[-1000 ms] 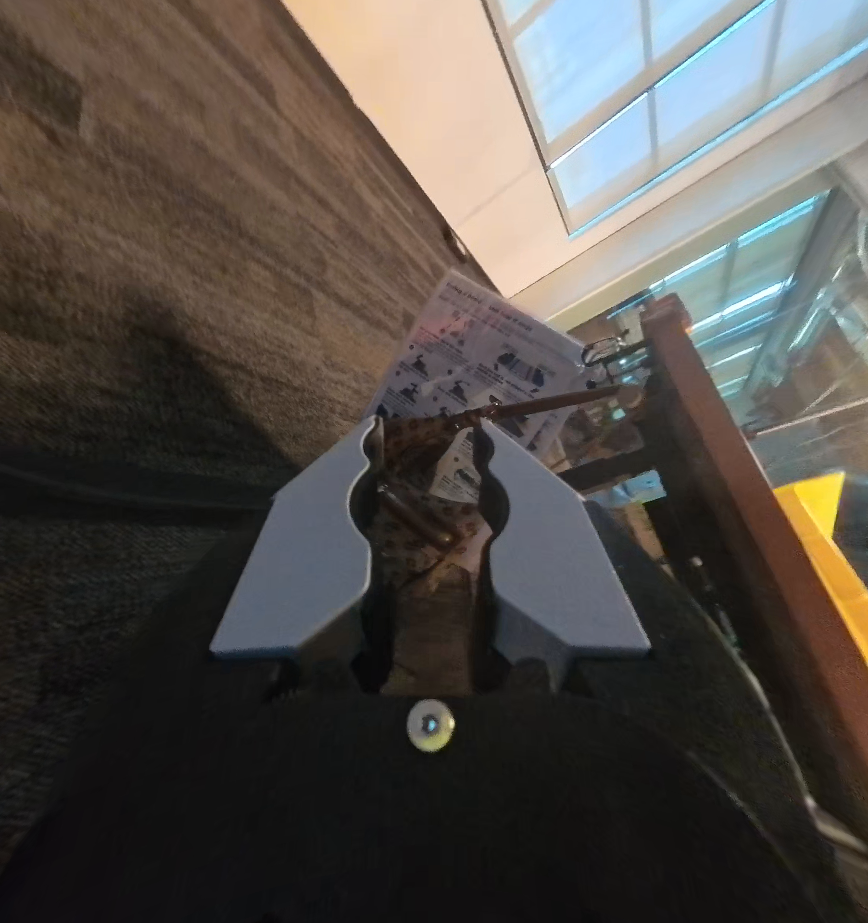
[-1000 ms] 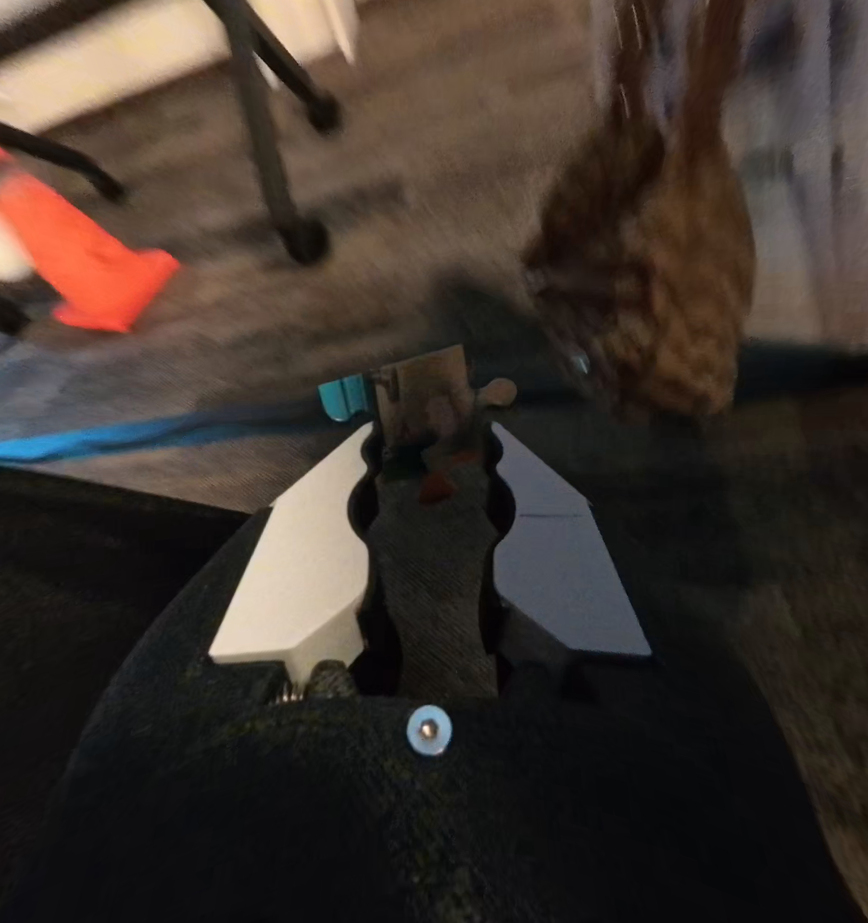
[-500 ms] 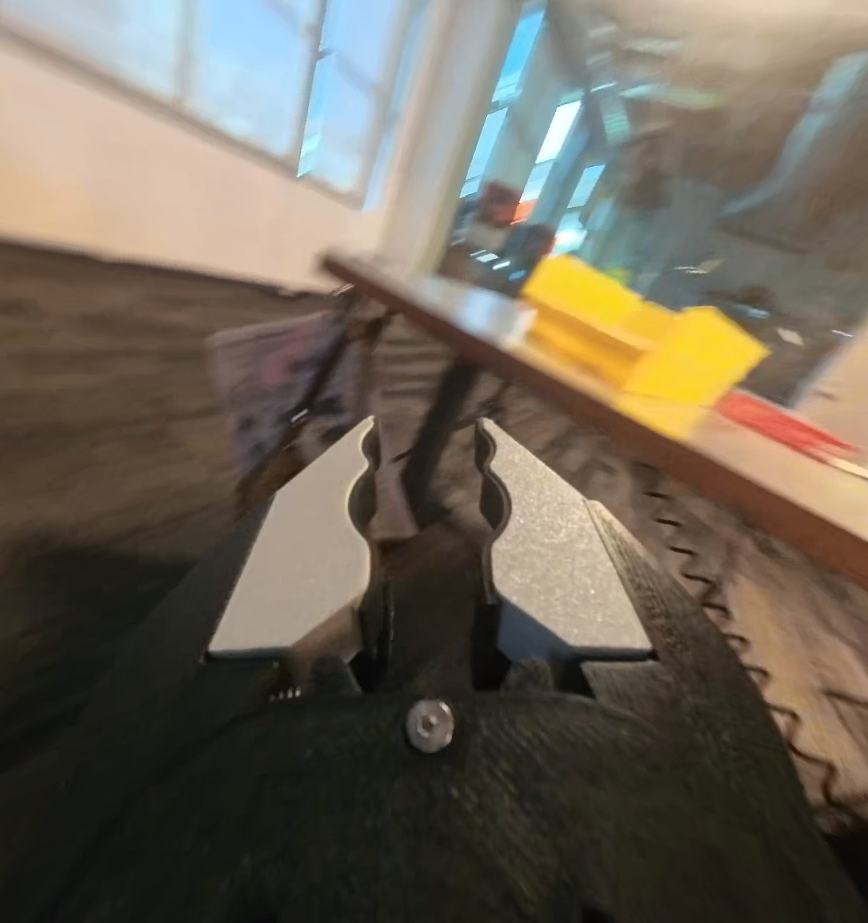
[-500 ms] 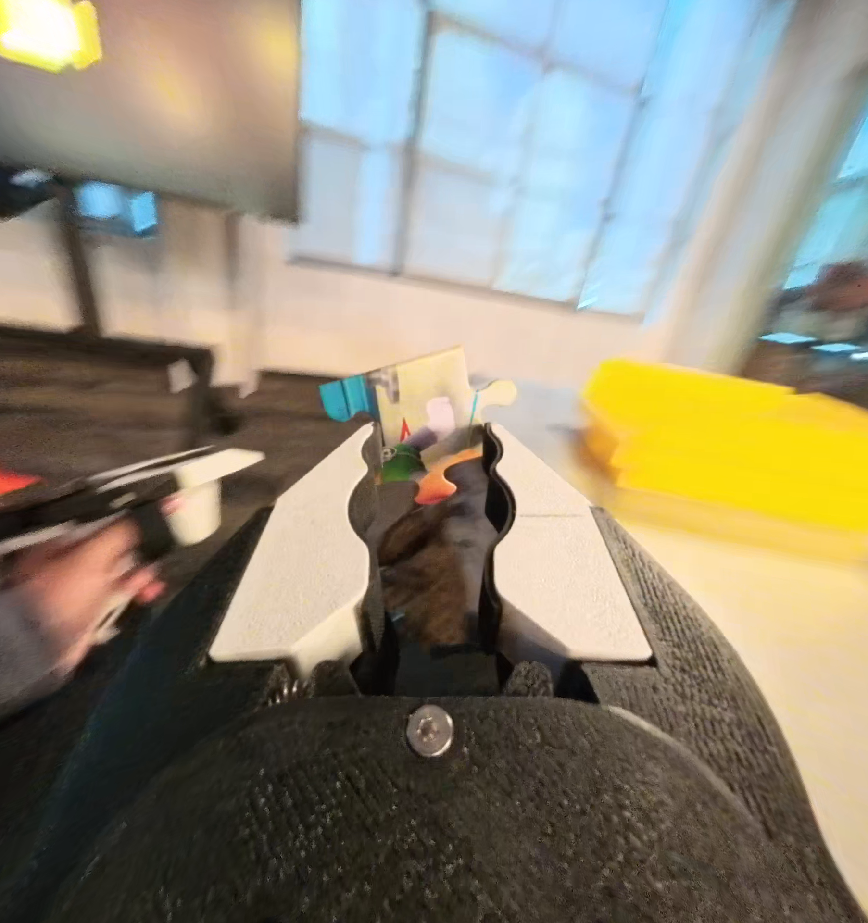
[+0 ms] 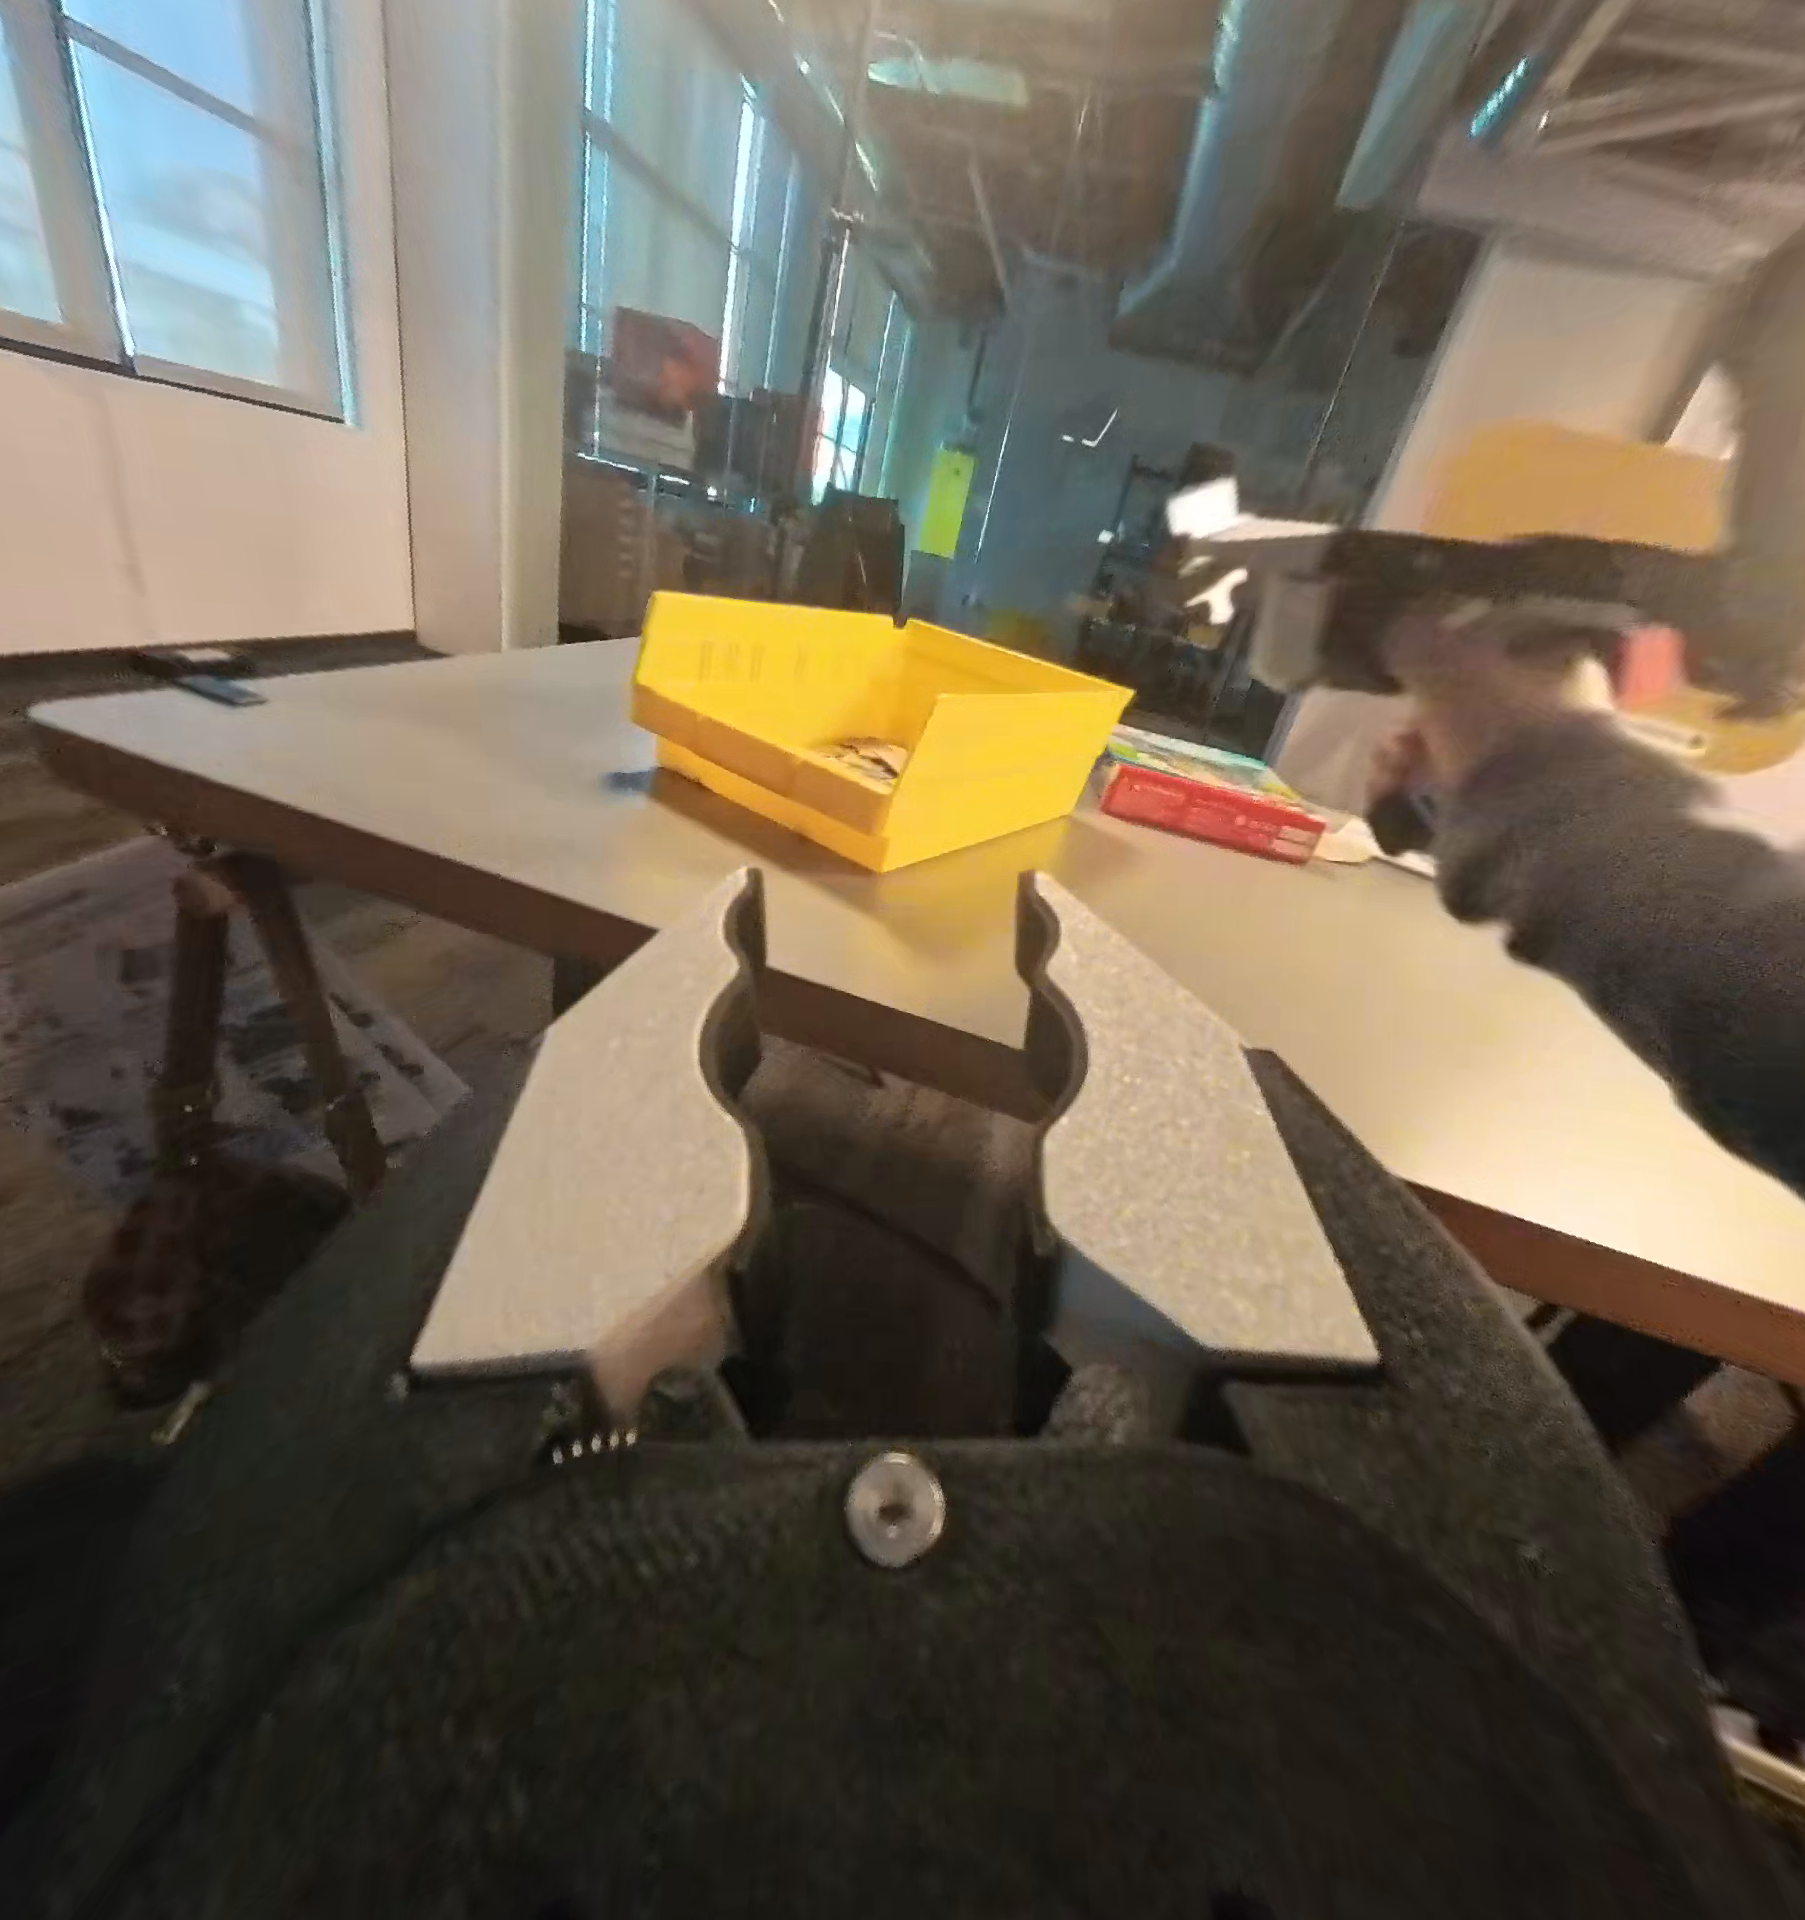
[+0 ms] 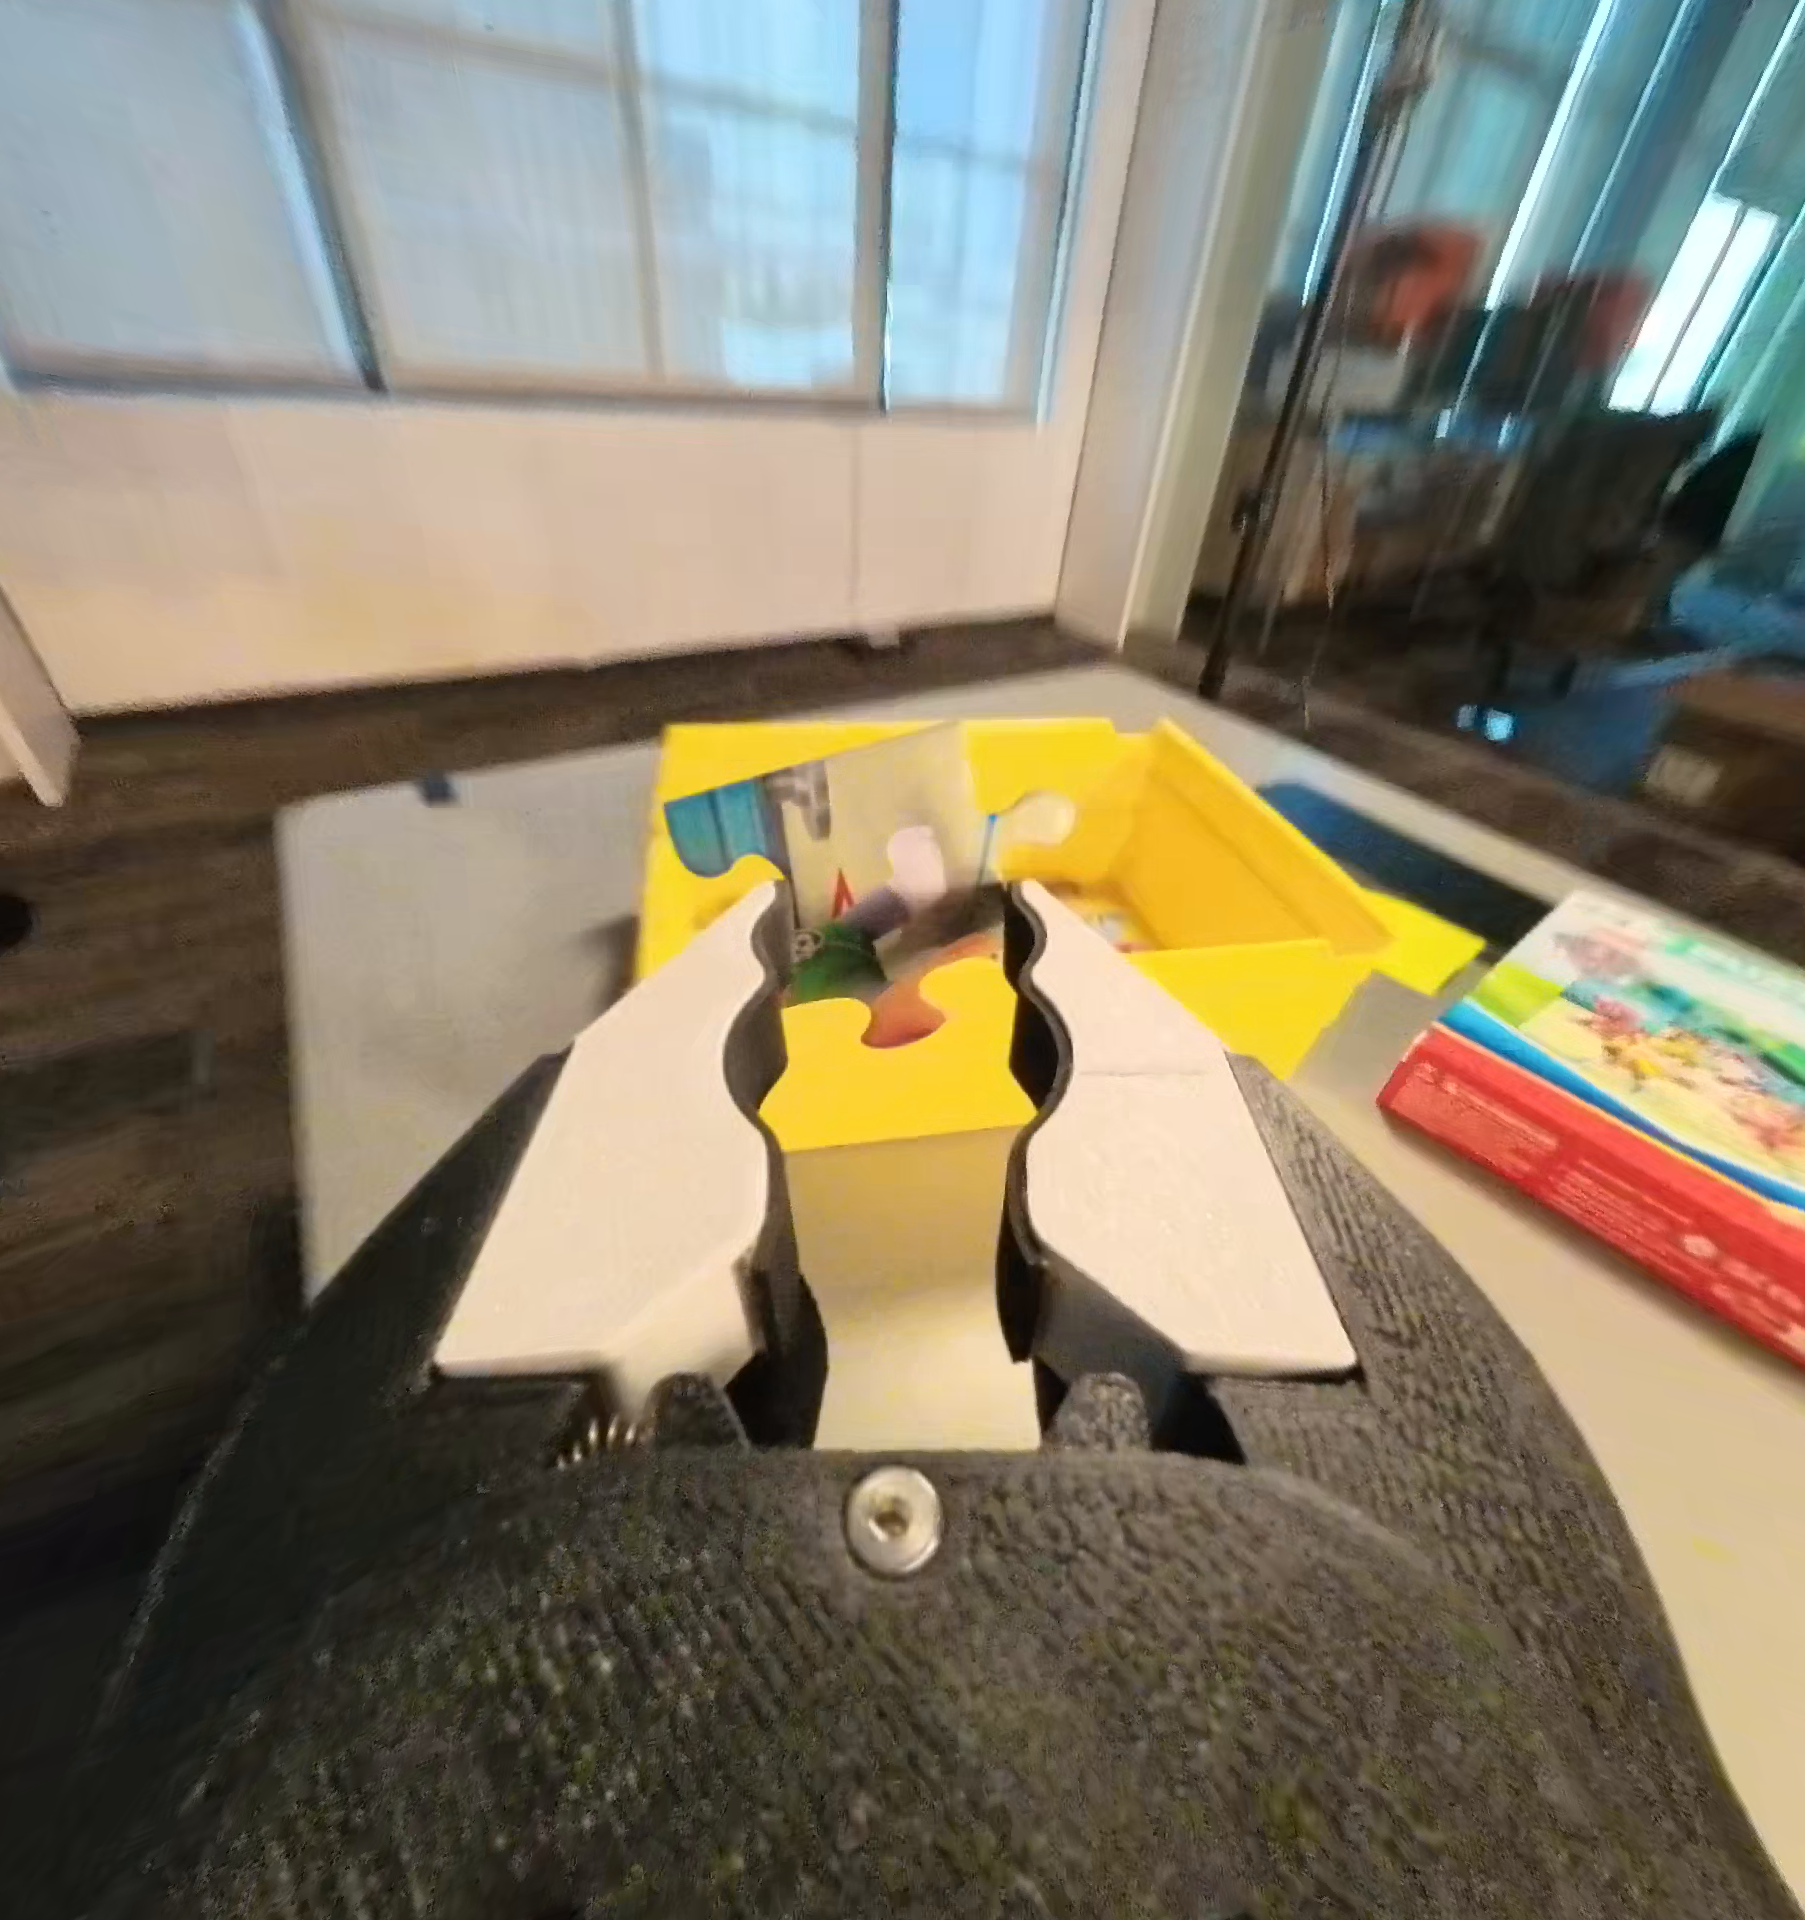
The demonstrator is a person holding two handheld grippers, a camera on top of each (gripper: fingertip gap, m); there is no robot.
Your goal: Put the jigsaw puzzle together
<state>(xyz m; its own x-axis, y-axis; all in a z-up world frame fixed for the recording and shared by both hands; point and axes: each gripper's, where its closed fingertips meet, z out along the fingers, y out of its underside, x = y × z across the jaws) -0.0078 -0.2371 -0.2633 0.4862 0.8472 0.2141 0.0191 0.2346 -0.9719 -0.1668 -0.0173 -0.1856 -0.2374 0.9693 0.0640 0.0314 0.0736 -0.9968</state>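
My right gripper (image 6: 890, 899) is shut on a colourful puzzle piece (image 6: 877, 842), which stands upright between the fingertips. It hangs just in front of and above a yellow bin (image 6: 1241, 904) on the grey table (image 6: 441, 935). My left gripper (image 5: 887, 894) is open and empty, level with the table's near edge (image 5: 877, 1029). It points at the yellow bin (image 5: 981, 769), which holds some puzzle pieces (image 5: 862, 753). The right gripper and the hand holding it show blurred at the upper right of the left wrist view (image 5: 1500, 623).
A red-sided puzzle box (image 6: 1656, 1081) lies on the table right of the bin; it also shows in the left wrist view (image 5: 1210, 805). A printed sheet (image 5: 98, 1039) lies on the carpet by a table leg (image 5: 191, 1039). Windows and a white wall stand behind.
Both grippers have swung up from the carpet to the table. The right has kept the puzzle piece throughout. The left jaws have opened wider, with nothing between them now.
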